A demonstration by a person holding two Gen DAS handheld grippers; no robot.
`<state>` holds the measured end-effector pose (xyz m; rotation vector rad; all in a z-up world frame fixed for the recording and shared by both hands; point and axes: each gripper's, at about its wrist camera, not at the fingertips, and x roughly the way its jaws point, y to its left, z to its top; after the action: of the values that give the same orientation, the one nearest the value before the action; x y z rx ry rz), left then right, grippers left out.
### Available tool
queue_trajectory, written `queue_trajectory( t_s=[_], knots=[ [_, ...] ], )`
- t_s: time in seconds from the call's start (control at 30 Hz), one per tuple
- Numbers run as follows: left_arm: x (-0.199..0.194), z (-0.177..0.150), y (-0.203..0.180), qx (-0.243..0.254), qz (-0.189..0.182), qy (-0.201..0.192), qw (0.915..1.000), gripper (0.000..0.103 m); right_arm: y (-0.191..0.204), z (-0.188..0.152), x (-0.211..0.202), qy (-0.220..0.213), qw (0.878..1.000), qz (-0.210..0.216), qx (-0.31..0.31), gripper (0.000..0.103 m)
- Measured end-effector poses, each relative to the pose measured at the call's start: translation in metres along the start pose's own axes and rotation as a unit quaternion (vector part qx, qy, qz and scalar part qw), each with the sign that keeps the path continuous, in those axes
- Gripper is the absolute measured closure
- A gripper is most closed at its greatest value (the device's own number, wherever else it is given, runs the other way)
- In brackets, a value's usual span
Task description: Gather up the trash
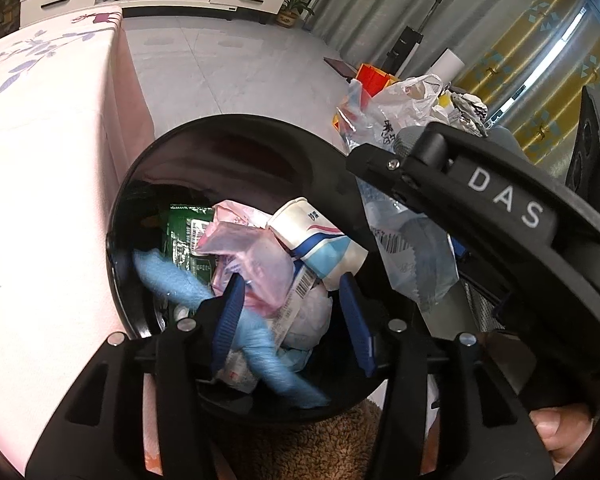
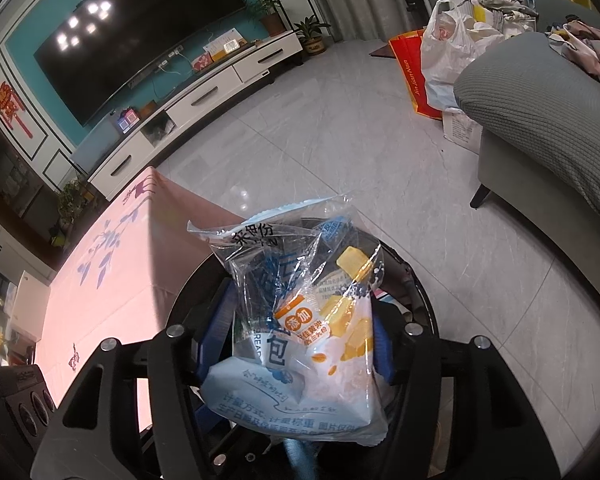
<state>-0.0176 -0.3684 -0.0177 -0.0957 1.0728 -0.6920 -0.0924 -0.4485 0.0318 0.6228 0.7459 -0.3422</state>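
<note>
Pink floral-cloth desk point(image 1: 40, 152): at far left, just beside the bin.

Round black plastic trash bin point(image 1: 118, 216): on the floor by the desk; holds a green foil packet point(image 1: 186, 236), crumpled pink plastic bag point(image 1: 256, 256), crushed white paper cup with blue stripe point(image 1: 320, 240) and light blue cloth point(image 1: 172, 280).

Left claw point(image 1: 292, 312): poised over the bin mouth, blue fingers point(image 1: 354, 320) spread apart, nothing between them.

Right claw point(image 2: 300, 336): clamped on a clear blue-and-yellow printed bread wrapper point(image 2: 300, 312), held directly above the bin's opening.

Handling note: the wrapper is light and springy, likely to catch on the rim. Judged best: lower it well inside before letting go, centred over the pile, keeping clear of the left claw.
</note>
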Motion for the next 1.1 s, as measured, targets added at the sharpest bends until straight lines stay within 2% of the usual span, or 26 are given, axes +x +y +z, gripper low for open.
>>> queue_trajectory(
  t_s=[0.17, 0.27, 0.33, 0.43, 0.67, 0.9, 0.93, 0.97, 1.1],
  knots=[
    [-0.009, 0.002, 0.003, -0.002, 0.001, -0.011, 0.9999, 0.042, 0.0, 0.0, 0.0, 0.0, 1.0, -0.001, 0.002, 0.04],
    [-0.019, 0.003, 0.006, -0.003, 0.003, -0.023, 0.9997, 0.032, 0.002, 0.0, -0.002, 0.0, 1.0, 0.002, 0.003, 0.04],
    [-0.027, 0.003, 0.009, -0.003, 0.007, -0.033, 0.9994, 0.03, 0.003, 0.001, -0.004, 0.0, 1.0, 0.007, 0.004, 0.04],
    [-0.037, 0.002, 0.012, -0.008, 0.009, -0.045, 0.9989, 0.023, 0.004, 0.001, -0.006, -0.003, 1.0, 0.008, 0.002, 0.034],
    [-0.062, -0.001, 0.019, -0.016, 0.011, -0.074, 0.9971, 0.008, 0.006, 0.0, -0.012, -0.005, 1.0, 0.01, 0.0, 0.029],
    [-0.096, -0.004, 0.021, -0.011, 0.02, -0.121, 0.9924, 0.003, 0.009, -0.001, -0.026, -0.02, 1.0, 0.009, -0.003, 0.024],
    [-0.1, -0.004, 0.02, -0.006, 0.025, -0.127, 0.9916, 0.003, 0.01, -0.001, -0.028, -0.022, 1.0, 0.008, -0.004, 0.021],
    [-0.104, -0.005, 0.019, -0.003, 0.028, -0.131, 0.9909, 0.003, 0.01, -0.001, -0.03, -0.024, 1.0, 0.006, -0.005, 0.013],
    [-0.124, -0.01, 0.016, 0.013, 0.043, -0.153, 0.9872, 0.003, 0.012, 0.0, -0.045, -0.049, 0.999, 0.005, -0.009, 0.004]
  ],
)
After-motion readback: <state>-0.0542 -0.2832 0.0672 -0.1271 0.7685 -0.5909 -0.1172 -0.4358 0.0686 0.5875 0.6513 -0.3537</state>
